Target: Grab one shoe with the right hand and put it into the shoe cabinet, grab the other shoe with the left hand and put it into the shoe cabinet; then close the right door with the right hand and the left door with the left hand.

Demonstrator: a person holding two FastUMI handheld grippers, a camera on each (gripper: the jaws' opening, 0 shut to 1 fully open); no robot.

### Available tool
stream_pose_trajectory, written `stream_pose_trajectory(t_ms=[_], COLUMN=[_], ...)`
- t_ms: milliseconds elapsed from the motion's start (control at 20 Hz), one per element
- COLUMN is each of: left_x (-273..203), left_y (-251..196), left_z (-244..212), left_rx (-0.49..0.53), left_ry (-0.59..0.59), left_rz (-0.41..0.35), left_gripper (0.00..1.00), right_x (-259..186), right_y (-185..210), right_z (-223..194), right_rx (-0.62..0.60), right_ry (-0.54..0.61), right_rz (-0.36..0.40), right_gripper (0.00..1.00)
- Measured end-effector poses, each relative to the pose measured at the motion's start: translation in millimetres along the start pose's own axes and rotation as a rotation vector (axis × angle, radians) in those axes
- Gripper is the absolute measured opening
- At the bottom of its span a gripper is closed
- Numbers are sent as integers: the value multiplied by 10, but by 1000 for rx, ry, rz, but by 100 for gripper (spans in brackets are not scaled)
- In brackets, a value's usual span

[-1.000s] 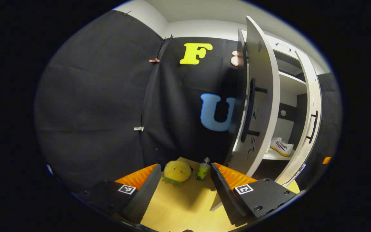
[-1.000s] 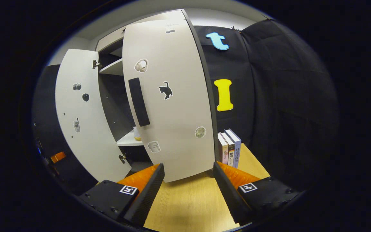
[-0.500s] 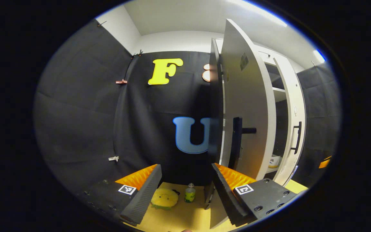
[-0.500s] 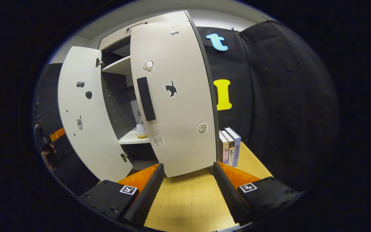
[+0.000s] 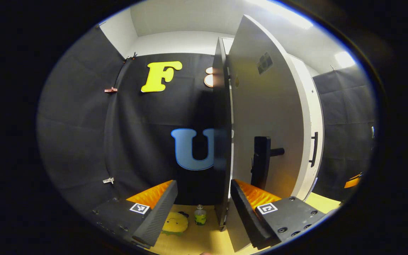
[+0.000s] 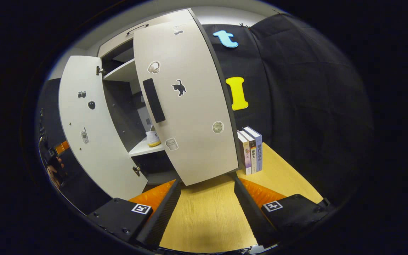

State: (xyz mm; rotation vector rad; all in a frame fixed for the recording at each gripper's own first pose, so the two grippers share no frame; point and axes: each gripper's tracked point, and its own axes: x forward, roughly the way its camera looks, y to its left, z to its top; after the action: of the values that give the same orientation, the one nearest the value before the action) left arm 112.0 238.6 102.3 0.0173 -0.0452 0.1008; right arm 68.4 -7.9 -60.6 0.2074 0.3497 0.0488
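Observation:
In the left gripper view the cabinet's left door (image 5: 271, 113) stands close ahead, almost edge-on, with its black handle (image 5: 262, 161) just above my right finger. My left gripper (image 5: 204, 209) is open and holds nothing. The right door (image 5: 312, 141) shows behind it. In the right gripper view the right door (image 6: 186, 106), with a black handle (image 6: 153, 100) and stickers, stands ajar just beyond my open, empty right gripper (image 6: 207, 202). The left door (image 6: 90, 131) hangs wide open. A white shoe with a yellow sole (image 6: 152, 137) sits on the cabinet shelf (image 6: 140, 150).
A yellow plush toy (image 5: 175, 224) and a small green bottle (image 5: 199, 215) stand on the wooden table left of the cabinet. Three upright books (image 6: 250, 150) stand right of the cabinet. A hand with the other gripper (image 6: 57, 159) shows at far left, behind the left door.
The left gripper has risen and closed in on the left door, which now hides the cabinet's inside and the shoe. The right gripper view has shifted slightly, showing more tabletop.

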Motion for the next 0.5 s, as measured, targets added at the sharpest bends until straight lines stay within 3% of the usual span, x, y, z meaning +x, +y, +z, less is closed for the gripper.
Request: stream_pose_trajectory(t_ms=[250, 500], left_x=[23, 69], left_y=[-369, -669], left_z=[-34, -113], left_rx=[-45, -110], left_ry=[36, 112], left_rz=[-50, -2], left_gripper=[92, 94], right_x=[62, 97], right_y=[150, 53], right_z=[30, 47], right_rx=[-34, -44], right_ry=[-18, -21], right_rz=[45, 49], right_gripper=[98, 98])
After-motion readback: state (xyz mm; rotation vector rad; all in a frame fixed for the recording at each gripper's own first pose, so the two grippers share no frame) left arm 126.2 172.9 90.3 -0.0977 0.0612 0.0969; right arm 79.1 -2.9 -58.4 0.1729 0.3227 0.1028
